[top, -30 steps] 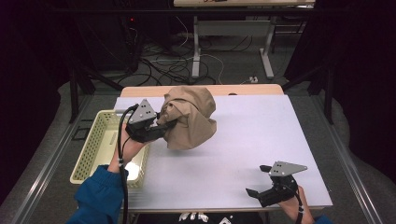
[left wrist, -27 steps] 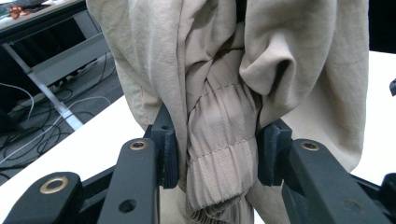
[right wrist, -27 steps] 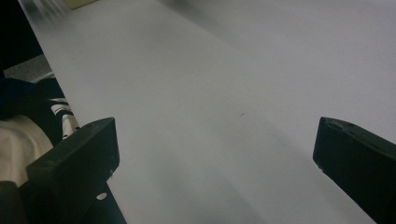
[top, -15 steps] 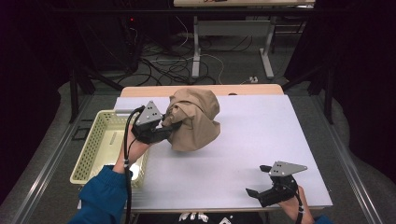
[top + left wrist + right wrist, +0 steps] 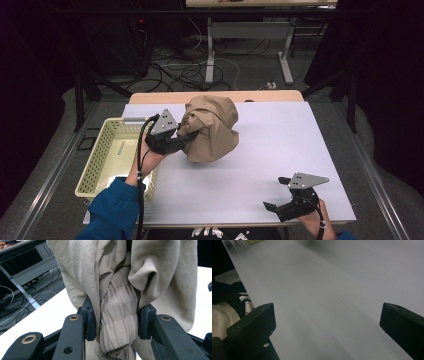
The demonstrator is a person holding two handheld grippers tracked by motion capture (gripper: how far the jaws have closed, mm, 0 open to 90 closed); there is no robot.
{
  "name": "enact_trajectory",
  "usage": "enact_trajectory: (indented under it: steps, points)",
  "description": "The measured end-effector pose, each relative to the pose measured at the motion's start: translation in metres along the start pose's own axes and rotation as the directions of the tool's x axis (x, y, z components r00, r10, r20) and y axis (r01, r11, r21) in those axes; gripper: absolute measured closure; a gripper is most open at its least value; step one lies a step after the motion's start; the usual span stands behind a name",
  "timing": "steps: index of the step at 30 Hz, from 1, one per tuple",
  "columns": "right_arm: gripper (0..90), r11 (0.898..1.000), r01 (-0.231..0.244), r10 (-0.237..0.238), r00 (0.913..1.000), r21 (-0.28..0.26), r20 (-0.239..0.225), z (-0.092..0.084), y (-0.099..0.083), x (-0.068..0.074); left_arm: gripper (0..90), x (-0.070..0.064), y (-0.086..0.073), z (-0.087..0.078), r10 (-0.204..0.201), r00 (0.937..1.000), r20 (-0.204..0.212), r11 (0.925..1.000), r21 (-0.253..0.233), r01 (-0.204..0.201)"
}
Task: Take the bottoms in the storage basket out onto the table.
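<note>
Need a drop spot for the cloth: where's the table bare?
Bare: the table between the tan garment and the right gripper, plus the near edge. Crowded: left side, where the left gripper clamps the garment beside the yellow basket.

right gripper [image 5: 327, 325]: jaws wide apart, nothing between | desk [image 5: 332, 282]: pale bare surface below | top left: blurred yellow corner

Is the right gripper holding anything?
No, the right gripper has its jaws wide apart over the bare table.
</note>
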State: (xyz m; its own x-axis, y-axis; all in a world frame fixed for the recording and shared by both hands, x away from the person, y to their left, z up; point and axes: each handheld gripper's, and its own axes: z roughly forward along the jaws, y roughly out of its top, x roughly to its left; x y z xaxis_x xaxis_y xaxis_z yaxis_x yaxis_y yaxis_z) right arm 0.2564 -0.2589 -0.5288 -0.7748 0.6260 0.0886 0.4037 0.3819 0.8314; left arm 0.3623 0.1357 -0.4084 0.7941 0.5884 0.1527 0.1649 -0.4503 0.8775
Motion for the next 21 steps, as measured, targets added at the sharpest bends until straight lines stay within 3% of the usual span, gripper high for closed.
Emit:
enact_trajectory:
  steps: [21]
  points:
    - [0.0, 1.000, 0.001, -0.001, 1.0000, 0.006, -0.001, 0.000, 0.000, 0.000, 60.3, -0.007, -0.003, 0.014, -0.016, 0.9997, -0.018, 0.9998, -0.014, 0.016]
